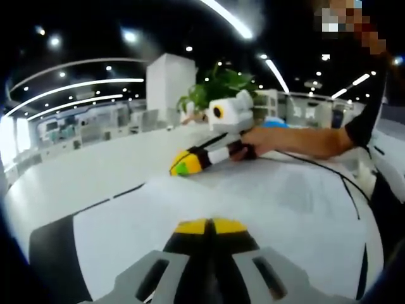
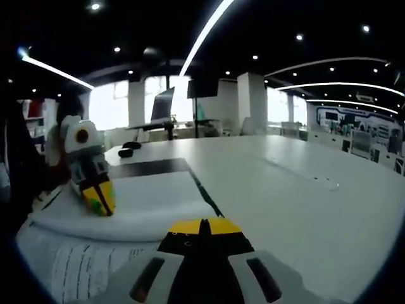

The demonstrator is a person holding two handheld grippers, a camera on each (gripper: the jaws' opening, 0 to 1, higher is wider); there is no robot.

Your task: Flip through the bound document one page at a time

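Bound document (image 2: 136,206) lies open on white table (image 2: 304,190). Left gripper (image 2: 98,196), jaws closed, tips resting on page stack. Right gripper (image 2: 204,227), jaws closed, at near page edge. Advice: pinch single sheet only, lift slowly.

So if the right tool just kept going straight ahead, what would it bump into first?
Most likely the raised white page of the bound document, bulging just beyond the right tool, whose jaws are together. Past that lies bare white table. Depth is hard to judge, so it might skim over the page.
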